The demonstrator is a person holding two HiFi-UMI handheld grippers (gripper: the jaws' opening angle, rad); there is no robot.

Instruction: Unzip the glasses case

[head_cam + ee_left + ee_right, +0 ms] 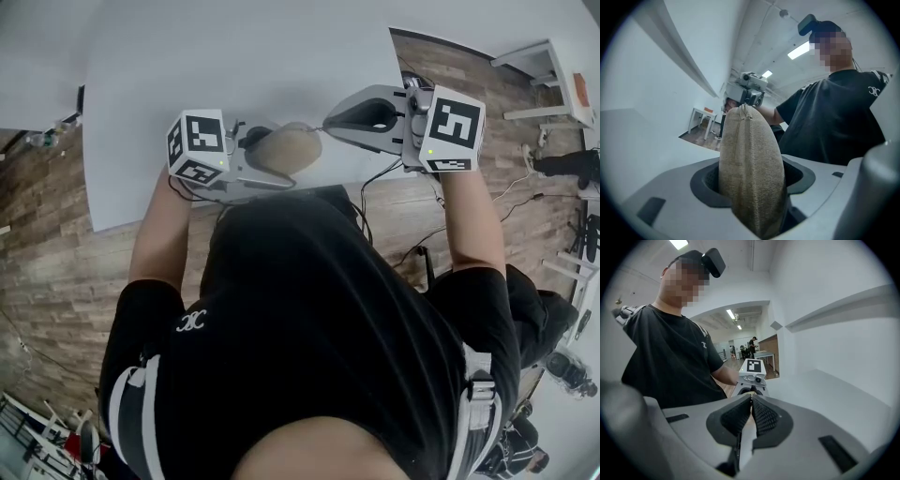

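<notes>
A tan fabric glasses case (289, 150) is held above the near edge of the white table (234, 56). My left gripper (270, 167) is shut on it; in the left gripper view the case (750, 168) stands on end between the dark pads, filling the gap. A small zipper pull (746, 112) sits at its far tip. My right gripper (327, 126) meets the case's right end, jaws pressed together. In the right gripper view the right gripper (751, 399) has its ribbed pads closed, with a sliver of tan at their tips.
Wooden floor (56, 216) lies below the table edge, with cables (394, 187) trailing near my right side. White side tables (548, 70) stand at the far right. My dark-shirted torso (309, 309) fills the lower head view.
</notes>
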